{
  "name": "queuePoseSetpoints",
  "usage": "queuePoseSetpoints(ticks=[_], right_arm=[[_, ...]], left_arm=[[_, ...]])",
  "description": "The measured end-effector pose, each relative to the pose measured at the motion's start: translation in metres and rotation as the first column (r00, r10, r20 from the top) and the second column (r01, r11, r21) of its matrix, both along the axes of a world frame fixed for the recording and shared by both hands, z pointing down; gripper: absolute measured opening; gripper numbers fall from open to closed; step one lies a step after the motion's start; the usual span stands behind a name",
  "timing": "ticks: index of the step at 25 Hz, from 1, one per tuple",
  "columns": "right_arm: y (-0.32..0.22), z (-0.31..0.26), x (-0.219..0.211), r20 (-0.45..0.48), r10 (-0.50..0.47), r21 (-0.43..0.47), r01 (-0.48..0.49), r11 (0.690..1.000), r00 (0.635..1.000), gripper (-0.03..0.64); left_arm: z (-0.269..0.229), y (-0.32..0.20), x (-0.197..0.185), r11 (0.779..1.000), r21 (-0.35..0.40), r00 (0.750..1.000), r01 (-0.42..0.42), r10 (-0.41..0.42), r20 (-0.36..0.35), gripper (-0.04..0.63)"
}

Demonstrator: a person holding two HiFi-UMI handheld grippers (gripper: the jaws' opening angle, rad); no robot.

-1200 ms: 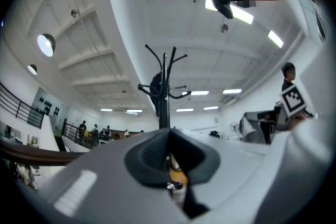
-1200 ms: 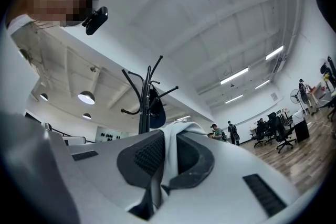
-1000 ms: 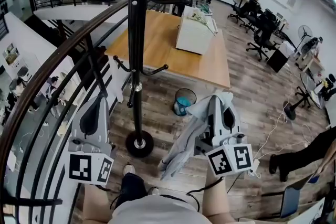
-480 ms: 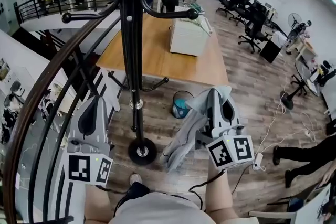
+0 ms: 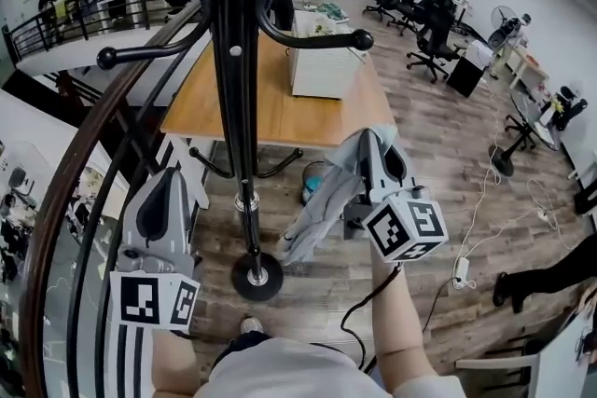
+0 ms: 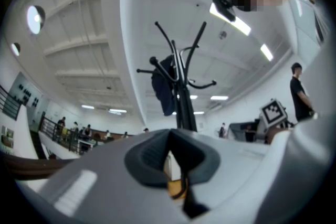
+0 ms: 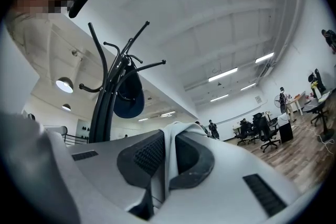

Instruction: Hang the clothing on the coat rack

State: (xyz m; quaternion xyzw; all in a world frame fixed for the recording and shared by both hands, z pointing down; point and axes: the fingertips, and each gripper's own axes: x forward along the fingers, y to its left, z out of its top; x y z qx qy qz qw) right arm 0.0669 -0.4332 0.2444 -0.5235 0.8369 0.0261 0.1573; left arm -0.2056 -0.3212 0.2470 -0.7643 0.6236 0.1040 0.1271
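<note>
The black coat rack stands right in front of me, its round base on the wood floor. One ball-tipped hook reaches right, above my right gripper. That gripper is shut on a pale grey-blue garment, which hangs down to the left of it beside the pole. In the right gripper view the cloth runs between the pads, and a dark item hangs on the rack. My left gripper is shut and holds nothing, left of the pole. The left gripper view shows the rack overhead.
A curved dark railing runs along the left. Behind the rack is a wooden table bearing a white box, with a blue bin below it. Office chairs and people stand further back. A cable lies on the floor at right.
My right gripper has risen with the garment and moved closer to the rack's right hook. The view has tilted up along the pole. The left gripper has stayed in place.
</note>
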Motion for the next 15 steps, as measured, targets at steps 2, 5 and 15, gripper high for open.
queuePoseSetpoints(ticks=[2, 5, 15], right_arm=[[-0.012, 0.003, -0.004, -0.007, 0.017, -0.017, -0.017, 1.0, 1.0, 0.008], [-0.03, 0.01, -0.01, -0.023, 0.043, -0.045, -0.044, 0.998, 0.999, 0.008], [-0.073, 0.04, -0.032, -0.046, 0.09, -0.131, -0.096, 0.987, 0.995, 0.008]], left_arm=[[0.0, -0.003, -0.006, 1.0, 0.0, 1.0, -0.009, 0.009, 0.0, 0.009], [0.002, -0.009, -0.015, 1.0, -0.001, 1.0, -0.022, 0.022, 0.001, 0.009], [0.008, -0.023, -0.045, 0.999, -0.008, 0.999, -0.036, 0.036, -0.002, 0.009]])
